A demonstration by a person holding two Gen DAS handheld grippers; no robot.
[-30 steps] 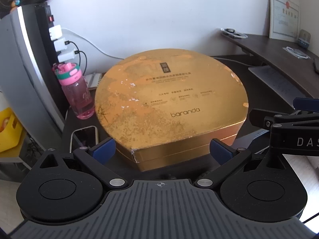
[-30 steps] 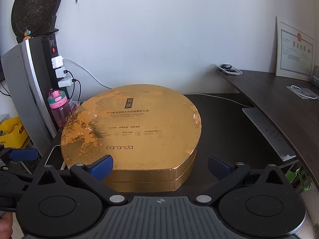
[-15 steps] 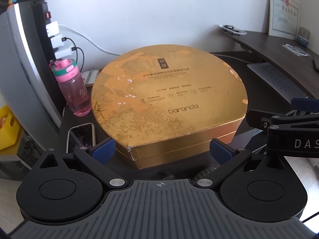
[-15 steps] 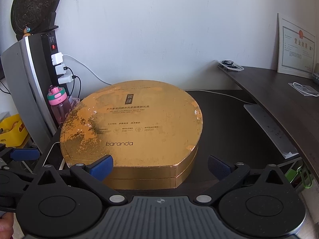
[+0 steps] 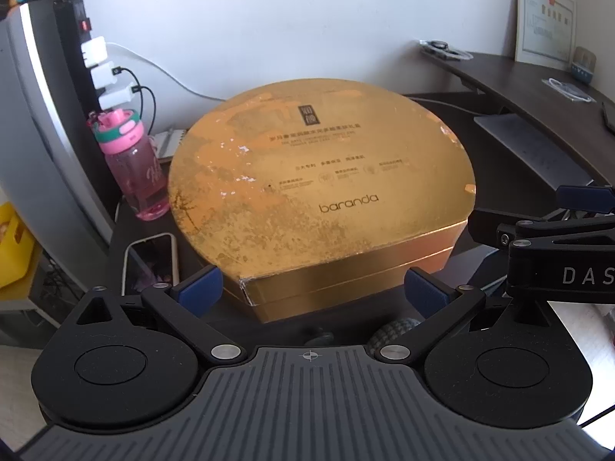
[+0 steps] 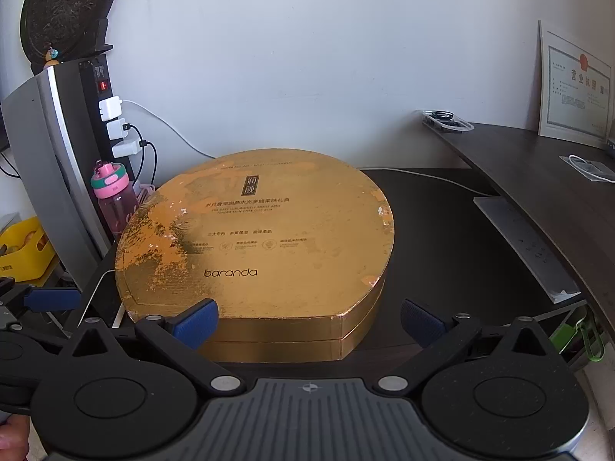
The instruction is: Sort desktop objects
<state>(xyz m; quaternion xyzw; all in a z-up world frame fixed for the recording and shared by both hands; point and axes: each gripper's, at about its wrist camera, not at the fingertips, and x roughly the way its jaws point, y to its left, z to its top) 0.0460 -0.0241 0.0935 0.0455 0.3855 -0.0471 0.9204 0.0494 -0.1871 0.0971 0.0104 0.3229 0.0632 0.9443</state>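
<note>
A large round gold gift box (image 5: 319, 192) marked "baranda" lies flat on the dark lower desk (image 6: 453, 253) with its lid on. My left gripper (image 5: 311, 291) is open just short of the box's near left corner, nothing between its blue pads. My right gripper (image 6: 308, 322) is also open, at the box's near edge (image 6: 269, 330); its left pad overlaps the box front in the view. Whether either gripper touches the box cannot be told. Each gripper shows at the edge of the other's view: the right gripper's arm (image 5: 546, 230), the left gripper's pad (image 6: 52, 299).
A pink water bottle (image 5: 134, 169) and a phone (image 5: 152, 261) sit left of the box. Behind them stand a grey tower (image 6: 50, 176) and a power strip with chargers (image 6: 115, 126). A raised desk (image 6: 538, 176) with a framed certificate (image 6: 572, 88) runs along the right.
Both grippers have drawn back a little from the box, so more of the phone and the desk edge shows. Both stayed open; the box has not moved.
</note>
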